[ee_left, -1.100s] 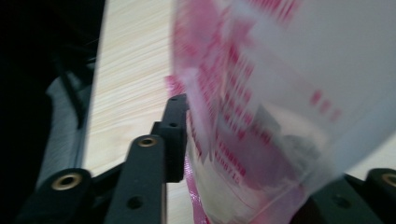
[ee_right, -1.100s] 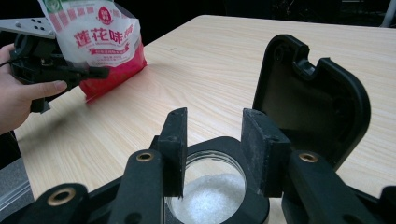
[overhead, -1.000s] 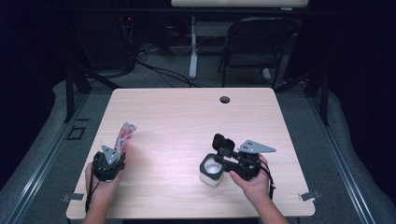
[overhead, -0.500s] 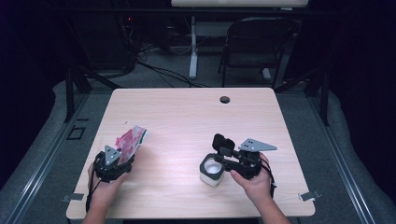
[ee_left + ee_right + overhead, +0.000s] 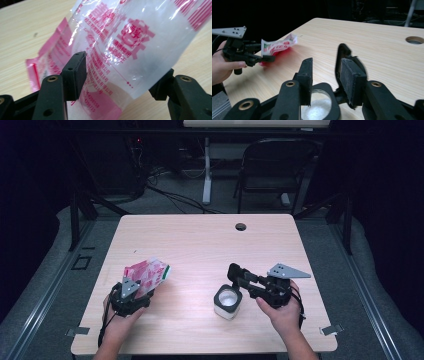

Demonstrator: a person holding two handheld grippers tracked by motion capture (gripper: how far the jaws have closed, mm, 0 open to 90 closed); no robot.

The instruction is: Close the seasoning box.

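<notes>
A clear bag (image 5: pixel 150 270) printed in red and pink, with white powder inside, sticks up and out from my left gripper (image 5: pixel 142 286). Its jaws have just been opening wider, and the bag (image 5: pixel 125 37) still spans the gap, pressed by both pads (image 5: pixel 77 71). From the right gripper view the bag (image 5: pixel 279 45) hangs tilted above the table. My right gripper (image 5: pixel 234 270) hovers open over a white jar (image 5: pixel 227 304) with a black rim (image 5: pixel 319 105). Its jaws have just closed a little. A black flip cap (image 5: pixel 342 53) stands upright close to the right pad.
The wooden table (image 5: pixel 200 245) has a round cable hole (image 5: pixel 241 226) near its far edge. A dark folding chair (image 5: pixel 277 165) and cables stand on the floor beyond. Both hands work near the table's front edge.
The bag has turned from a narrow, edge-on shape to its broad face and sits wider in the left jaws. The right gripper has risen slightly above the jar.
</notes>
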